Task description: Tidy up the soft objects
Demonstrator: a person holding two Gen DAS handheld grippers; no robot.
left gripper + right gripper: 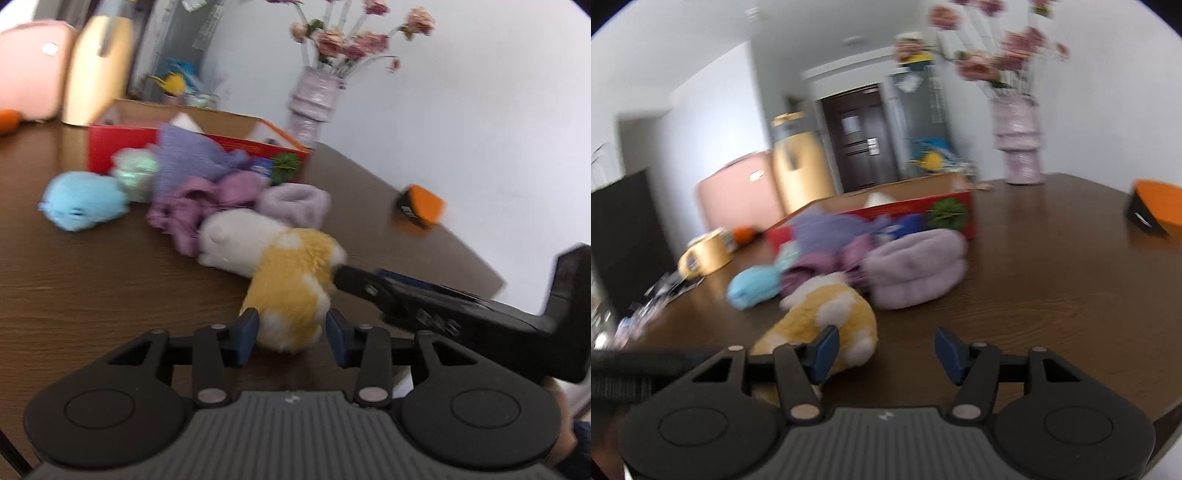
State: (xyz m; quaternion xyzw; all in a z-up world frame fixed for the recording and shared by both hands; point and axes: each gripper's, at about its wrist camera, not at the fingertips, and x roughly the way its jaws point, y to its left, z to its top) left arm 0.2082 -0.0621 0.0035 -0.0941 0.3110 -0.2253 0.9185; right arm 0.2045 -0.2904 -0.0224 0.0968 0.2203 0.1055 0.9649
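A yellow and white plush [291, 295] lies on the brown table [92, 295]. Its near end sits between the blue pads of my left gripper [291, 332], which press on both sides of it. My right gripper [347, 277] comes in from the right, one fingertip against the plush's side. In the right wrist view, the right gripper [886, 350] is open, the plush [827, 314] rests by its left finger, and the gap is empty. Behind lie a blue plush [83, 206], a pale green plush [135, 173], purple cloths [192, 158] and a lilac fluffy piece [295, 203].
An open red cardboard box [122, 144] stands behind the pile. A lilac vase of pink flowers [314, 99] sits at the back edge by the wall. An orange and black object [419, 208] lies near the table's right edge. A tape roll [705, 254] lies far left.
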